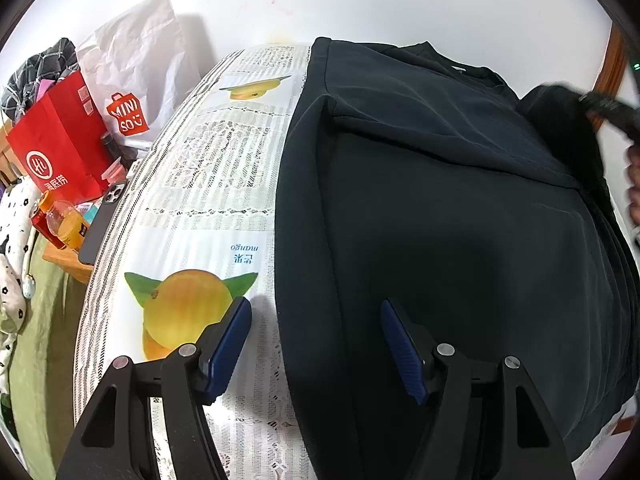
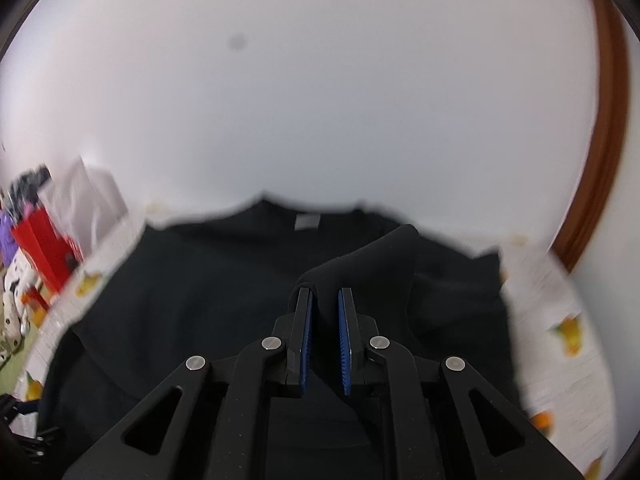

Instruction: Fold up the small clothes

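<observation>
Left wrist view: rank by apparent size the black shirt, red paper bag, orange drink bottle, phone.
1. black shirt, by far the largest
2. red paper bag
3. phone and orange drink bottle: look alike in size and sit in edge distortion, so unranked.

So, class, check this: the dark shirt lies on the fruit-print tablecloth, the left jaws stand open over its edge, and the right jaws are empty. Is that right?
One thing is wrong. The right gripper is not empty: the right wrist view shows its jaws closed on a fold of the dark shirt. The rest stands: the shirt lies on the fruit-print tablecloth, and the left gripper is open over its edge.
</observation>
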Tool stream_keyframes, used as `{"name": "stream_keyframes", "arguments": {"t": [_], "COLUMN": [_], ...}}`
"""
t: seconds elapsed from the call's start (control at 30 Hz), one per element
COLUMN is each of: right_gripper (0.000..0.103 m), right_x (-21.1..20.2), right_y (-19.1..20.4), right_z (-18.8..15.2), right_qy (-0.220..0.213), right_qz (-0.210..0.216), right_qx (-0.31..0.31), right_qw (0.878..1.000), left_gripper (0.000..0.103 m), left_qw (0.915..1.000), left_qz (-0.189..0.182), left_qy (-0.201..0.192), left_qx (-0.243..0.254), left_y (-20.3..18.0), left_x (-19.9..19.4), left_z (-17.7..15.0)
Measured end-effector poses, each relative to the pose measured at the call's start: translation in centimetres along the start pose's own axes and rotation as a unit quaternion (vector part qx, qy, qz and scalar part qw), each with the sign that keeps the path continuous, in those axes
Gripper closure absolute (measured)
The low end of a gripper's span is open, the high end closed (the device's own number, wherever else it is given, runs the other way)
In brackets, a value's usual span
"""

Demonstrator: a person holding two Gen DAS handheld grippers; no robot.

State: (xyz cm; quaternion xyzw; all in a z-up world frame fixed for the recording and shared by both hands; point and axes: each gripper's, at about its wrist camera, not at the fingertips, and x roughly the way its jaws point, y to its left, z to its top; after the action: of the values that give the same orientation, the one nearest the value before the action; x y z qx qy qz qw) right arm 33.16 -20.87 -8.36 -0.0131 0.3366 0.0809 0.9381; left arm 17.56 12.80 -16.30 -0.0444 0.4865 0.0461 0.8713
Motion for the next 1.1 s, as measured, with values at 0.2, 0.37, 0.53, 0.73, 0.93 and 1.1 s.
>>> {"name": "stream_keyframes", "arguments": {"t": [0.2,0.37,0.53,0.73,0.93,1.1], "right_gripper": [0.053,0.034,0.034,0.035,0.042,0.052], "right_x": [2.5,-2.3,-5.1,-3.6,-2.9,-0.5], "right_y": [-0.2,-2.2,-8.7,-12.7,-11.3,-10.9], "right_z": [-3.0,-4.9,-6.9,-8.7,-8.2,-7.8], "right_qy": [0.061,0.037,0.048,0.074,0.053,0.078], "right_qz": [0.014,-0.009,-0.067,-0.058,-0.049,-0.07], "right_qx": [0.004,-0.024,0.017,0.081,0.049,0.034], "right_qw": [0.998,0.999,0.996,0.992,0.996,0.994], "left_gripper": [0.038,0.038,0.038,0.035,0.035,0.035], "left_qw": [1.0,0.9999,0.9999,0.9999,0.9999,0.9999], "left_qz": [-0.003,-0.011,-0.015,-0.008,-0.004,-0.003], "left_qy": [-0.001,-0.006,-0.008,-0.012,-0.011,-0.01], "left_qx": [0.005,0.006,0.001,0.003,0.004,0.001], "left_y": [0.0,-0.4,-0.4,-0.7,-1.0,-0.9], "left_x": [-0.2,-0.2,-0.1,0.2,0.2,0.1], "left_z": [-0.1,-0.4,-0.5,-0.2,-0.1,-0.2]}}
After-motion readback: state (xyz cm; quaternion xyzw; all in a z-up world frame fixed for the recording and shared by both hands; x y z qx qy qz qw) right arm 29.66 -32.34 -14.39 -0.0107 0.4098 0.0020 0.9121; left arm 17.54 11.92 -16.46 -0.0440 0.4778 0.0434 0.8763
